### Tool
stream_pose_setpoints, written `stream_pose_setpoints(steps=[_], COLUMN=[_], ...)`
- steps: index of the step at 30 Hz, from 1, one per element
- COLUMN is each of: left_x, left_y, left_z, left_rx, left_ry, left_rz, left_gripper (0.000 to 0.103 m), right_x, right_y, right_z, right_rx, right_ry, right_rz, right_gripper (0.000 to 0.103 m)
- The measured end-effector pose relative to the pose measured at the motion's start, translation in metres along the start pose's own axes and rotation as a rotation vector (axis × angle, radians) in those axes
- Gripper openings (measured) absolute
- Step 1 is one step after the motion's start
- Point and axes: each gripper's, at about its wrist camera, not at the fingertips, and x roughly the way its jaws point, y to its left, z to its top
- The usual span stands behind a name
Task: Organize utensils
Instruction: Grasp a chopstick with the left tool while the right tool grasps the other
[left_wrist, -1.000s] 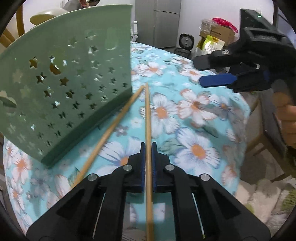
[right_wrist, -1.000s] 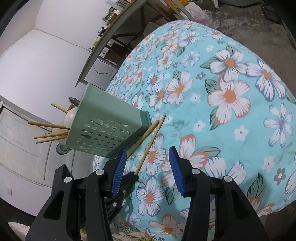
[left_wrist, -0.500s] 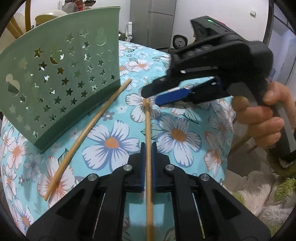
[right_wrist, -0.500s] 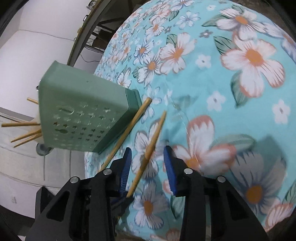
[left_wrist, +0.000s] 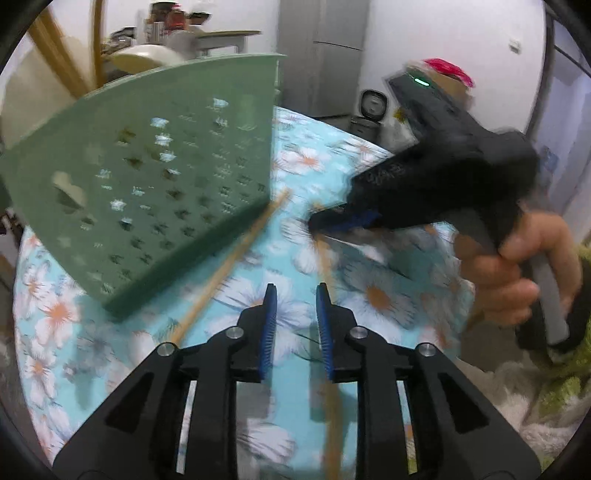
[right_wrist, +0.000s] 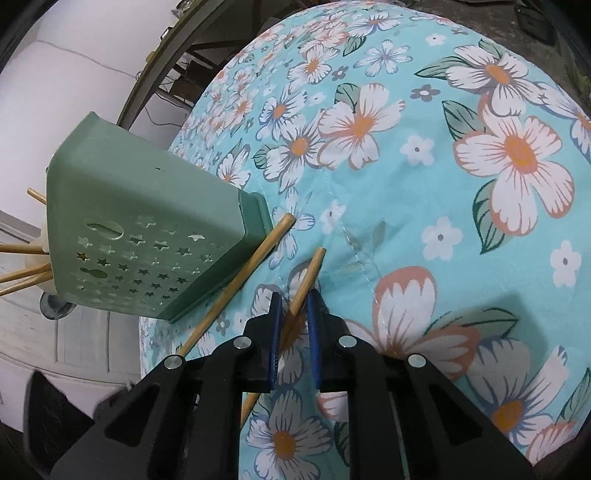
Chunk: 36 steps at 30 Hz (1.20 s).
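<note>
Left tool: your left tool (left_wrist: 294, 317) has its blue pads set apart with a clear gap between them; nothing is clamped. A chopstick runs up past the inner edge of its right pad, blurred, so you cannot tell whether it touches that pad.
Right tool: your right tool (right_wrist: 294, 325) has its blue pads drawn in close on either side of the held chopstick (right_wrist: 308, 277), a little below that stick's upper end. Whether the pads actually press it, you cannot tell; narrow slits of cloth show beside the stick.
Held chopstick: it lies slanted on the floral cloth, upper tip clear of the basket, lower part passing under the right tool.
Second chopstick: the second chopstick (right_wrist: 236, 284) lies on the bench along the lower edge of the green basket, touching or just beside it, near the held one and roughly parallel to it.
Basket: the green basket (right_wrist: 147, 236) with star-shaped holes stands tilted at the left of the bench, with more chopsticks (right_wrist: 22, 275) sticking out of its far end.
Bench: the bench (right_wrist: 461, 240) wears a turquoise flowered cloth.
Left view: heavily motion-blurred; your right hand (left_wrist: 517, 269) grips the right tool's handle there.
</note>
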Motion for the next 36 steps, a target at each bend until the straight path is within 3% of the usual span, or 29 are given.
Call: stream_pose_setpoints(steps=[3, 8, 11, 13, 14, 18, 23, 28, 33, 36], left_x=[0.007, 0.021, 0.031, 0.031, 0.031, 0.027, 0.017, 0.014, 0.03, 0.051], left_y=[0.014, 0.02, 0.023, 0.019, 0.017, 0.007, -0.01, -0.005, 0.003, 0.002], left_z=[0.005, 0.006, 0.003, 0.0, 0.0, -0.004, -0.013, -0.012, 0.012, 0.027], left_rx=[0.006, 0.047, 0.052, 0.048, 0.048, 0.094, 0.13, 0.078, 0.001, -0.004], left_ry=[0.016, 0.043, 0.066, 0.064, 0.065, 0.08, 0.126, 0.157, 0.186, 0.204], left_rz=[0.123, 0.191, 0.186, 0.174, 0.165, 0.134, 0.089, 0.06, -0.01, -0.01], left_gripper=[0.035, 0.042, 0.039, 0.025, 0.013, 0.008, 0.006, 0.006, 0.01, 0.01], right_x=[-0.007, -0.019, -0.025, -0.028, -0.027, -0.031, -0.044, -0.05, -0.047, -0.044], right_y=[-0.006, -0.017, -0.024, -0.028, -0.027, -0.031, -0.042, -0.05, -0.044, -0.045], right_z=[-0.004, -0.01, -0.011, -0.012, -0.01, -0.007, -0.004, -0.003, 0.0, 0.003], right_rx=[0.002, 0.013, 0.025, 0.032, 0.033, 0.026, 0.007, -0.008, -0.043, -0.032], right_ry=[0.002, 0.001, -0.004, -0.007, -0.008, -0.014, -0.036, -0.039, -0.033, -0.03], right_rz=[-0.001, -0.008, -0.009, -0.008, -0.009, -0.019, -0.056, -0.068, -0.092, -0.082], right_gripper=[0.014, 0.014, 0.014, 0.014, 0.014, 0.014, 0.015, 0.015, 0.017, 0.017])
